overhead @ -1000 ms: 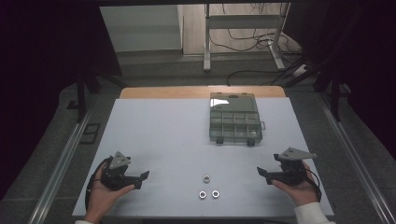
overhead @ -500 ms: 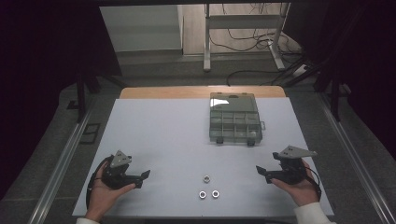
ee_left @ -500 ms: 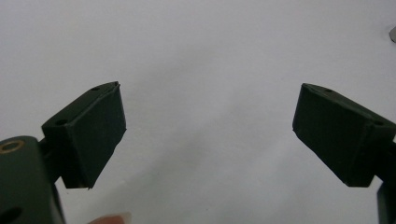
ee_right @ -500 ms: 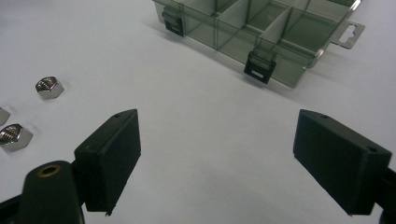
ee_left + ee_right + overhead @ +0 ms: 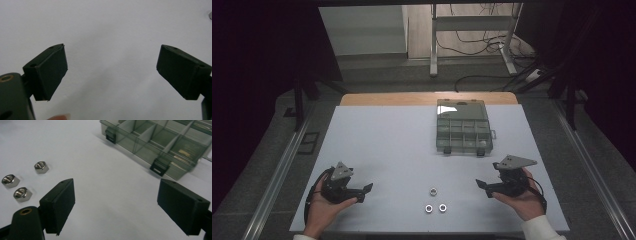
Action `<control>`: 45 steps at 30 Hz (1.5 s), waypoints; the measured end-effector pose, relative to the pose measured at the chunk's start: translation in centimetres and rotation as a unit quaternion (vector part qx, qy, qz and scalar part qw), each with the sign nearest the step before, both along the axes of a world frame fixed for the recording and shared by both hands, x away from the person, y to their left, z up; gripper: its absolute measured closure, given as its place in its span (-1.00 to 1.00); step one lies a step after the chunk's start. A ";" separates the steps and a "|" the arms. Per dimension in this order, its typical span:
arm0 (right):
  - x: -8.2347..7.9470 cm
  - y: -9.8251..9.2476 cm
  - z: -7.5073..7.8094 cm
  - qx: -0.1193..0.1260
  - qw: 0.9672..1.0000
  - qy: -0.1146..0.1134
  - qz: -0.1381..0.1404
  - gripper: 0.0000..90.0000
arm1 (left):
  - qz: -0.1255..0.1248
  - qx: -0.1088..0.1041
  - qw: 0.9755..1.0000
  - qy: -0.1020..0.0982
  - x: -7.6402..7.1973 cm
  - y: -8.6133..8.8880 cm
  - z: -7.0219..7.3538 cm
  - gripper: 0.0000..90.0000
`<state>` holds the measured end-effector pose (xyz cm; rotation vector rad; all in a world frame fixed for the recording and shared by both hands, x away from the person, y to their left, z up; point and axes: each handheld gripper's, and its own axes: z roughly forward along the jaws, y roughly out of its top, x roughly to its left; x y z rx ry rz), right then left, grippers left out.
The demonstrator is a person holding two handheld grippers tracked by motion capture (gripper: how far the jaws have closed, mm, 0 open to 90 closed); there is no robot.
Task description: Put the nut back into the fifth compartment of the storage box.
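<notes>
Three steel hex nuts (image 5: 432, 191) (image 5: 41, 167) lie loose on the white table top (image 5: 392, 150) near its front edge, two of them side by side (image 5: 436, 208). A clear grey compartment box (image 5: 463, 135) (image 5: 155, 142) stands open at the back right, its lid folded away. A hand holds my left gripper (image 5: 363, 193) (image 5: 112, 72) at the front left, open and empty over bare table. Another hand holds my right gripper (image 5: 483, 188) (image 5: 116, 205) at the front right, open and empty, with the nuts ahead to its left and the box ahead to its right.
A wooden strip (image 5: 427, 98) borders the table's far edge. Metal rails (image 5: 277, 175) run along both sides. Beyond the table stand a metal frame (image 5: 472, 35) and floor cables. Bare white surface spreads between the grippers and the box.
Both grippers have drifted slightly inward toward the nuts. Their jaws stay open. The nuts and the box have not moved.
</notes>
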<state>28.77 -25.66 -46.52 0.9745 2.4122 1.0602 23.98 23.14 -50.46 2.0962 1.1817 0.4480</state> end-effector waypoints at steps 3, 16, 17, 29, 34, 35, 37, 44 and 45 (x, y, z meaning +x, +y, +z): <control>-0.2 0.8 0.1 -0.004 1.000 0.001 0.008 -0.66 | -0.003 0.003 1.000 -0.001 -0.1 -0.2 0.0 -0.78; -0.1 2.8 0.0 -0.034 0.999 0.008 0.024 -0.66 | -0.009 0.010 1.000 -0.002 0.1 -0.4 0.0 -0.78; -0.1 2.9 0.0 -0.035 0.999 0.008 0.027 -0.66 | -0.010 0.012 1.000 -0.001 0.2 -0.4 0.0 -0.78; 0.1 5.6 0.2 -0.044 0.997 0.015 0.058 -0.65 | -0.015 0.013 1.000 0.000 0.4 -0.8 0.0 -0.78; -0.1 6.7 0.0 -0.053 0.996 0.022 0.073 -0.64 | -0.018 0.014 1.000 0.000 0.4 -0.8 -0.1 -0.78; 0.0 6.9 0.0 -0.055 0.995 0.023 0.076 -0.64 | -0.018 0.014 1.000 0.000 0.4 -0.9 -0.1 -0.78; 0.0 7.5 0.0 -0.056 0.995 0.025 0.081 -0.64 | -0.018 0.014 1.000 0.000 0.5 -0.9 -0.1 -0.78; 0.2 9.6 -0.1 -0.071 0.991 0.031 0.110 -0.65 | -0.020 0.016 1.000 0.002 0.6 -0.9 -0.1 -0.78; 0.3 10.0 -0.2 -0.078 0.990 0.032 0.117 -0.65 | -0.020 0.015 1.000 0.003 0.6 -0.9 -0.1 -0.78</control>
